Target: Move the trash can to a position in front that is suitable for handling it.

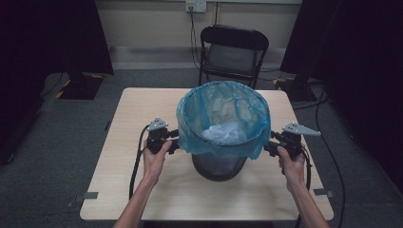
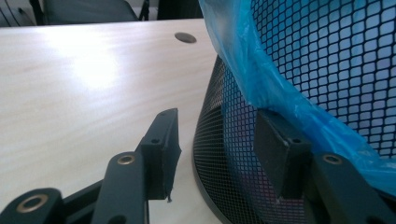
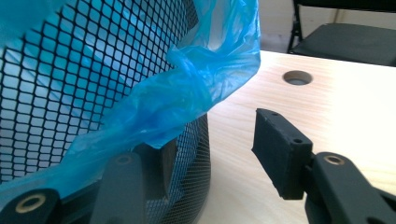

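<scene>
Mesh wastebasket [image 1: 219,164], lined with a blue plastic bag [image 1: 223,114] folded over its rim, stood at the middle of the wooden table [image 1: 138,185]. At its left side the left gripper [image 1: 172,140] had its jaws spread, one under the bag's hem against the mesh, tip partly hidden. Pale crumpled material [image 1: 224,133] inside was hard to identify. On the right, the right gripper [image 1: 269,142] was likewise spread, its near jaw mostly covered by bag film.
</scene>
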Demonstrator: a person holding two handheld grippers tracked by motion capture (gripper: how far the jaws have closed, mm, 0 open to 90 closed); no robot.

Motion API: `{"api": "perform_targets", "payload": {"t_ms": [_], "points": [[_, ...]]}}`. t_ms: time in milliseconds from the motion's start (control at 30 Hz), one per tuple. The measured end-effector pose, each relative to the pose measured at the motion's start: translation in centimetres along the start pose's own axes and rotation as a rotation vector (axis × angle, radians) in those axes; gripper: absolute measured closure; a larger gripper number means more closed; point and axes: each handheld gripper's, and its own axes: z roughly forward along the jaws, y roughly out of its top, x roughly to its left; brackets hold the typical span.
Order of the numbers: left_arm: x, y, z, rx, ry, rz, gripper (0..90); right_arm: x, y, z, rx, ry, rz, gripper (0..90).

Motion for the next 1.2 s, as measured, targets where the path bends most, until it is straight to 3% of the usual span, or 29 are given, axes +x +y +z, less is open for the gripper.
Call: {"api": "perform_targets", "payload": {"t_ms": [267,400,567,667,767,833,900,967,1033,1100,1200], "points": [[-0.6,-1.3,-2.7,0.008,-0.001,0.026,49.5,1.4,-0.3,-0.4,0.041,0.077,-0.002,47.9],[-0.3,-1.6,-3.5,0.009,-0.051,0.023,48.9,1.9,-0.6,-0.6,0.044,0.098,0.007,47.4],[-0.8,-1.9,-5.0,0.026,-0.037,0.085,48.2,2.9,-0.6,-1.1,0.067,0.121,-0.037,46.9],[-0.2,-2.6,-5.3,0.008,-0.096,0.023,47.3,3.1,-0.8,-1.3,0.074,0.158,-0.032,45.3],[0.6,-2.6,-5.4,0.021,-0.124,0.006,39.3,3.1,-0.9,-1.2,0.095,0.171,-0.036,36.5],[0.9,-2.4,-5.4,0.035,-0.116,-0.006,29.9,3.2,-0.8,-1.1,0.102,0.147,-0.051,30.8],[1.0,-2.3,-5.6,0.037,-0.094,0.003,29.3,3.2,-0.7,-1.0,0.103,0.112,-0.064,29.8],[1.4,-2.2,-5.8,0.035,-0.053,-0.001,25.1,3.2,-0.6,-0.9,0.101,0.112,-0.064,28.6],[1.9,-2.1,-6.0,0.029,-0.071,-0.014,24.3,3.1,-0.5,-0.9,0.103,0.107,-0.059,27.6],[2.0,-1.9,-6.4,0.036,-0.041,0.003,22.2,2.8,-0.3,-0.9,0.099,0.105,-0.055,25.6],[2.8,-1.9,-6.8,0.047,-0.031,-0.006,21.9,2.2,-0.1,-1.2,0.085,0.095,-0.041,24.2]]}}
